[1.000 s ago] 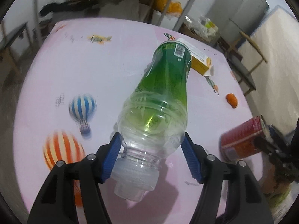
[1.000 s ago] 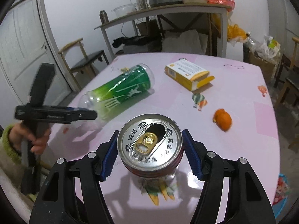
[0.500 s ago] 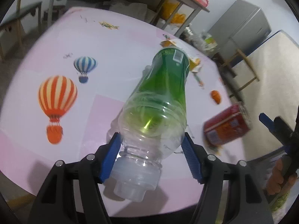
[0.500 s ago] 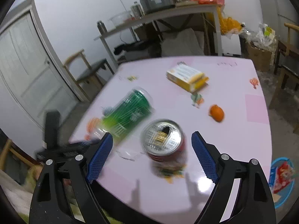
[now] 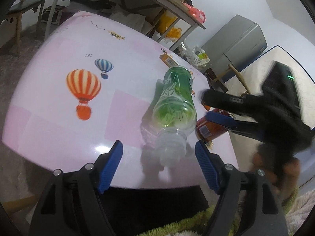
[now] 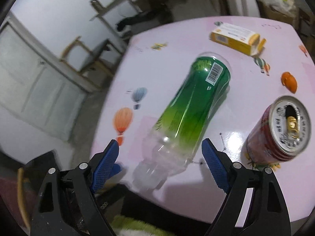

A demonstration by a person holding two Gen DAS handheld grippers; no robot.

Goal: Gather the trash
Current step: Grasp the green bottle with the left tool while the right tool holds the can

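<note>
A green plastic bottle (image 5: 174, 106) lies on its side on the pink table (image 5: 59, 122), cap end near the front edge. It also shows in the right wrist view (image 6: 189, 114). My left gripper (image 5: 159, 162) is open, its jaws wide on either side of the bottle's cap end, not touching it. My right gripper (image 6: 160, 157) is open too, in front of the same bottle's cap end. A red drink can (image 6: 279, 131) stands upright to the bottle's right; in the left wrist view the can (image 5: 208, 129) is partly hidden behind the right gripper's body.
A yellow carton (image 6: 236, 38) lies at the table's far side. An orange peel (image 6: 289, 81) lies at the right. The table's front edge (image 5: 137, 184) is just ahead of both grippers. Chairs, a shelf table and a grey fridge (image 5: 242, 45) stand beyond.
Both grippers have opened. The left let go of the bottle and the right let go of the can; both now rest on the table. The right gripper swung left toward the bottle.
</note>
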